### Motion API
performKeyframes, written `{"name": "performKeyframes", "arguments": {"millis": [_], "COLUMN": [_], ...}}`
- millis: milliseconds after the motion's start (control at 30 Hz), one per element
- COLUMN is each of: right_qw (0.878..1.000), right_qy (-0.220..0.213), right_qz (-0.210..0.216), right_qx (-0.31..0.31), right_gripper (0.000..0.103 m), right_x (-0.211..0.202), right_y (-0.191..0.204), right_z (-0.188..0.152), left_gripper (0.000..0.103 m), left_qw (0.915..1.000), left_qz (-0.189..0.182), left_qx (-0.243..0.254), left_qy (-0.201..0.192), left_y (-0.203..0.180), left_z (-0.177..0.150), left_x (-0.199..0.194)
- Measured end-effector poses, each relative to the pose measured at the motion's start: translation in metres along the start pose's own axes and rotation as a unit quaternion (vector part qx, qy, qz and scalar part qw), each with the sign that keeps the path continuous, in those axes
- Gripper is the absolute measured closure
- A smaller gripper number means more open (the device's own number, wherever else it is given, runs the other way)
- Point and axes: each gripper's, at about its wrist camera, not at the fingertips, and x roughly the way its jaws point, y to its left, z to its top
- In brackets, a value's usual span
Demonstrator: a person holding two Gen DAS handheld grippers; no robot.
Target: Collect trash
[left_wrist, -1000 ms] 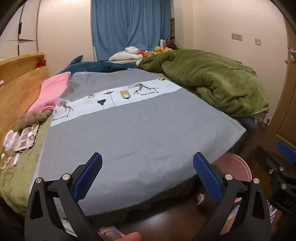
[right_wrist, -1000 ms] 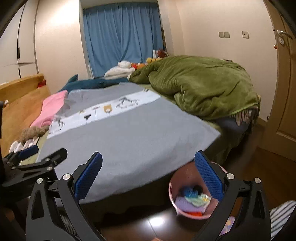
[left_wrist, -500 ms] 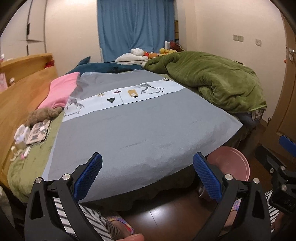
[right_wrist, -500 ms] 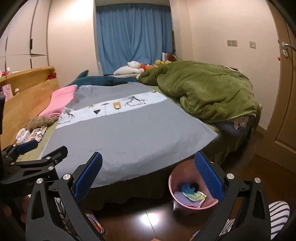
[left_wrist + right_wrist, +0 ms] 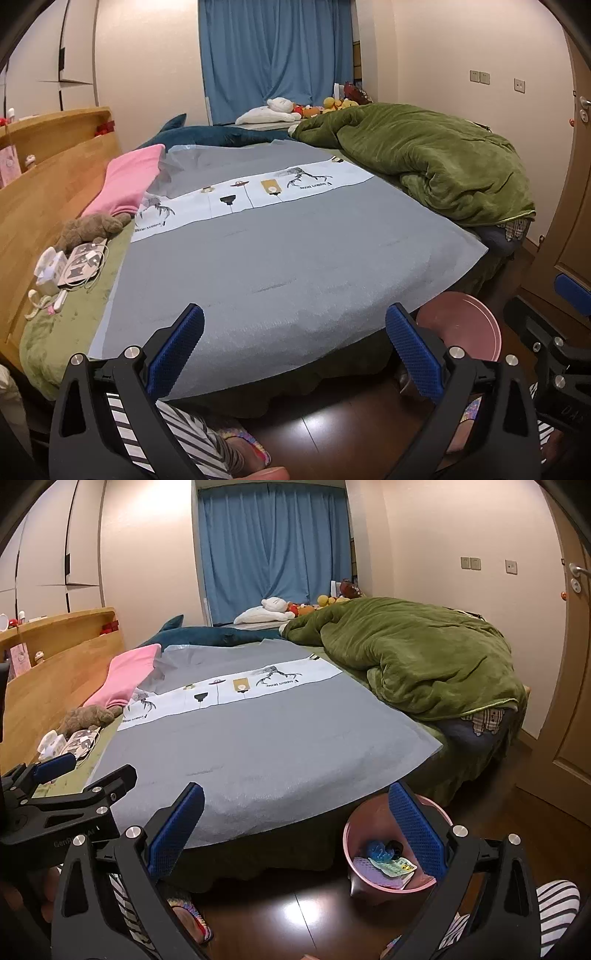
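Note:
A pink trash bin (image 5: 351, 840) stands on the dark wood floor at the foot of the bed, with blue, purple and yellow-green scraps inside. In the left wrist view only the bin's rim (image 5: 476, 314) shows behind the bed's corner. My left gripper (image 5: 295, 350) is open and empty, held above the bed's near edge. My right gripper (image 5: 295, 830) is open and empty too, its right finger over the bin. The left gripper (image 5: 74, 786) also shows at the left of the right wrist view. The grey bed cover (image 5: 295, 258) carries no trash that I can see.
A crumpled green duvet (image 5: 424, 158) fills the bed's right side. A pink pillow (image 5: 129, 177), a brown plush toy (image 5: 88, 229) and white chargers with cables (image 5: 70, 266) lie by the wooden headboard (image 5: 48, 192). A door (image 5: 576, 686) stands at right. Striped trouser legs and slippers show below.
Both grippers have pulled back and risen a little from the bed, so more floor and more of the bin show. Both stay open.

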Motion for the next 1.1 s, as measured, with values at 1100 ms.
{"name": "performKeyframes", "arguments": {"millis": [1100], "right_qw": [1.000], "right_qy": [0.009], "right_qz": [-0.001], "right_qx": [0.000], "right_gripper": [0.005], "right_x": [0.0029], "right_y": [-0.0049], "right_z": [-0.0035], "left_gripper": [0.007], "left_qw": [1.0000], "left_qz": [-0.002], "left_qx": [0.004], "left_qy": [0.004], "left_y": [0.0035], "left_z": [-0.0012], "left_x": [0.0002]}}
